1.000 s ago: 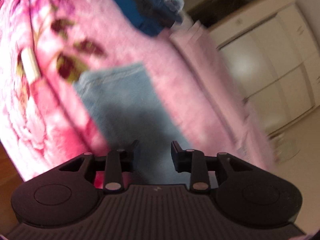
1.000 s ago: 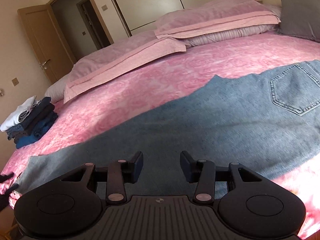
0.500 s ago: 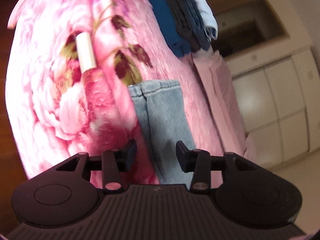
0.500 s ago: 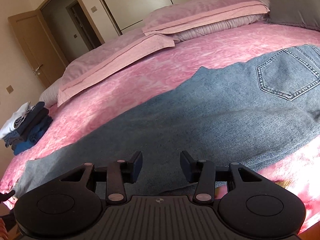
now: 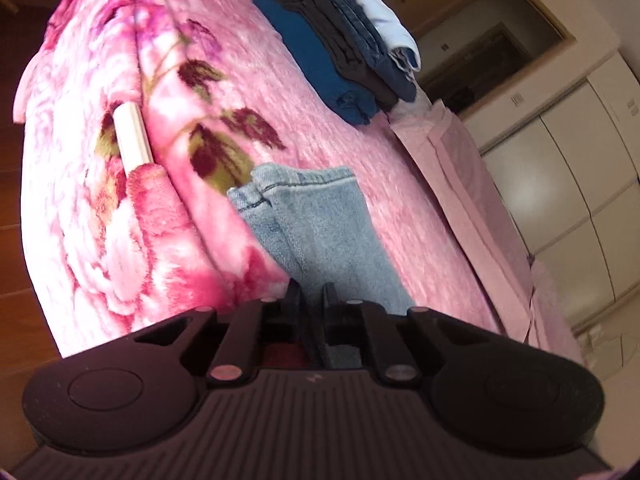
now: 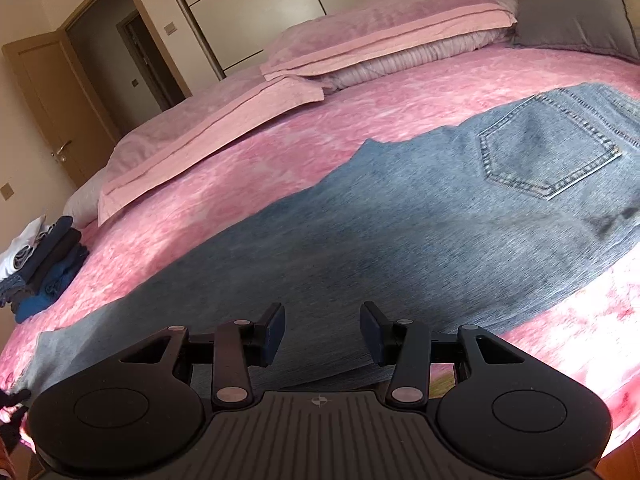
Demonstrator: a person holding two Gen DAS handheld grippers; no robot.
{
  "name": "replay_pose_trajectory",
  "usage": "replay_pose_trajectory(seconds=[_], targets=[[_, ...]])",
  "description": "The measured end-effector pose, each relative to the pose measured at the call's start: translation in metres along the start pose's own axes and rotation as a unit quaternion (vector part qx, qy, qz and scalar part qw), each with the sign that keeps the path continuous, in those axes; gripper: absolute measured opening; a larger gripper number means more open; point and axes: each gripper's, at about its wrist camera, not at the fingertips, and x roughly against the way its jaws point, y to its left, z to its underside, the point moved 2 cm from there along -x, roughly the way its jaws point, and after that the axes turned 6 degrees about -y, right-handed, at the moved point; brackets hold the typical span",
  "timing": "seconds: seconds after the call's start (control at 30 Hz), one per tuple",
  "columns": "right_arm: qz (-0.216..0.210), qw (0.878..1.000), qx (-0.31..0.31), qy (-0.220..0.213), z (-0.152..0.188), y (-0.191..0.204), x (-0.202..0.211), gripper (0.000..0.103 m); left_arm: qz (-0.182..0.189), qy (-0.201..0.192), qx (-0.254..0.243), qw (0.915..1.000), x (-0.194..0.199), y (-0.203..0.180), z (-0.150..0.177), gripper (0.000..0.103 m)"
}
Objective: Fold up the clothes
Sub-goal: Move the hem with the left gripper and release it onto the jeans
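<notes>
Jeans [image 6: 360,248] lie flat along the bed [image 6: 400,120], hem by its corner | left hand-held gripper [image 5: 312,300] has just been closing, pinching the leg | right hand-held gripper [image 6: 322,330] hovers open over the thigh | grab deep, lift both evenly to fold.

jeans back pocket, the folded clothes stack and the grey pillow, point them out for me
jeans back pocket [image 6: 550,146], right wrist view, middle of the stitched pocket panel
folded clothes stack [image 5: 340,42], left wrist view, dark garment in the middle of the pile
grey pillow [image 6: 572,6], right wrist view, centre of its face
</notes>
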Motion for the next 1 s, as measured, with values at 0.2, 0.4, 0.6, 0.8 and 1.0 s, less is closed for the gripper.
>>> replay_pose_trajectory(seconds=[0.2,0.4,0.6,0.8,1.0], targets=[[0.009,1.0,-0.013,-0.027,-0.012,-0.028,0.015,0.046,0.102,-0.037,-0.187,0.9763,0.026,-0.101,0.014,0.005],[0.023,0.998,-0.031,-0.053,-0.024,-0.057,0.032,0.046,0.281,0.049,-0.333,0.8985,0.04,-0.212,0.119,0.006],[0.044,0.997,-0.053,-0.044,-0.026,-0.082,0.037,0.046,0.264,0.21,-0.454,0.8246,0.007,-0.22,0.26,0.013],[0.017,0.997,-0.058,-0.047,-0.029,-0.074,0.042,0.046,0.294,0.234,-0.394,0.8386,0.024,-0.219,0.211,0.027],[-0.121,0.978,-0.17,0.027,-0.025,-0.043,0.012,0.046,0.262,0.21,-0.371,0.8662,0.034,-0.191,0.168,0.027]])
